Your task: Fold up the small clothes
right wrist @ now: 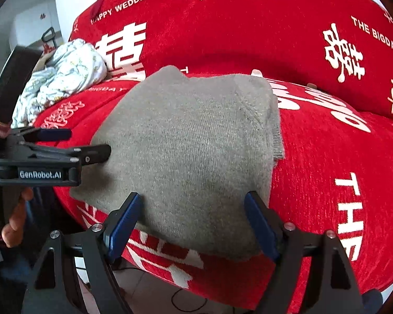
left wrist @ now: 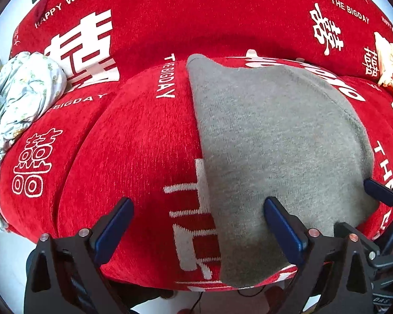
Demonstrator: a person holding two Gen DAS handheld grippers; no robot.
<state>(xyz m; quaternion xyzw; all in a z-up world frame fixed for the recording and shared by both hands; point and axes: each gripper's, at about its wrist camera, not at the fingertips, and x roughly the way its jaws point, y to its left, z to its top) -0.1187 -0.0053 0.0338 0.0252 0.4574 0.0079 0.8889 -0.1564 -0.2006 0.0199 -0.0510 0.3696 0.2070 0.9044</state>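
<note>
The right gripper (right wrist: 192, 222) stands with its blue-padded jaws spread wide and nothing between the pads, poised over the near edge of the grey knitted garment (right wrist: 191, 151). The left gripper (left wrist: 197, 225) is likewise released, one pad over bare red cloth and the other over the garment's near left part; whether that pad actually touches the knit I cannot tell from the distorted view. The garment lies on the seat of a red chenille sofa cover printed with white characters and lettering (left wrist: 144, 136), already doubled into a compact block with a ribbed hem showing along its right side. I judge the fold well advanced, with perhaps one more fold or a smoothing and setting aside left. At the far left, a crumpled pale floral-print cloth (left wrist: 26, 94) lies unfolded, likely further work.
</note>
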